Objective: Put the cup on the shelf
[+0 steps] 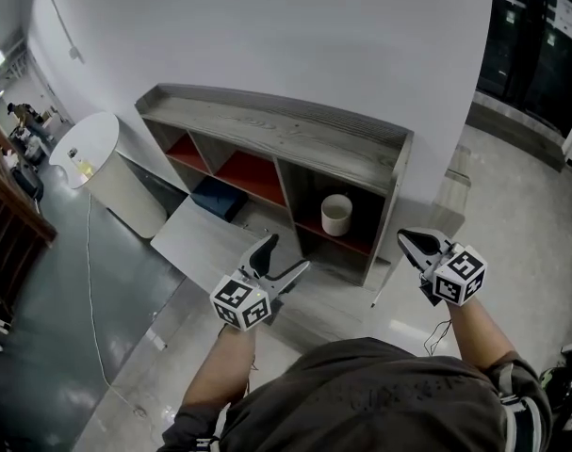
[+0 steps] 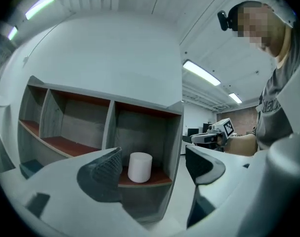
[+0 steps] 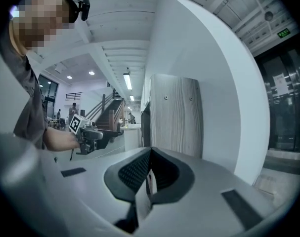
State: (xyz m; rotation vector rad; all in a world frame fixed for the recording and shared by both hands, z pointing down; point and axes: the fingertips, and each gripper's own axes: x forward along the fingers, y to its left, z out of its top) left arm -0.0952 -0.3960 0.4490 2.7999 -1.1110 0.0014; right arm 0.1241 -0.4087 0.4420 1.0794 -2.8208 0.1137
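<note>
A white cup [image 1: 336, 214] stands upright on the red floor of the right-hand compartment of a grey wooden shelf [image 1: 286, 130] set against the white wall. My left gripper [image 1: 289, 252] is held open in front of that compartment, a short way back from it, with nothing between its jaws. In the left gripper view the cup [image 2: 140, 167] shows beyond the gap of the left gripper [image 2: 154, 169], apart from both jaws. My right gripper [image 1: 405, 236] is shut and empty, out to the right of the shelf. The right gripper [image 3: 150, 169] faces the shelf's side panel [image 3: 174, 117].
The shelf's other compartments [image 1: 253, 172] hold nothing I can see, except a dark blue box [image 1: 220, 198] low down. A pale board [image 1: 205, 238] lies on the floor before the shelf. A round white table [image 1: 86, 149] stands at the left, and a cable [image 1: 89, 299] runs across the floor.
</note>
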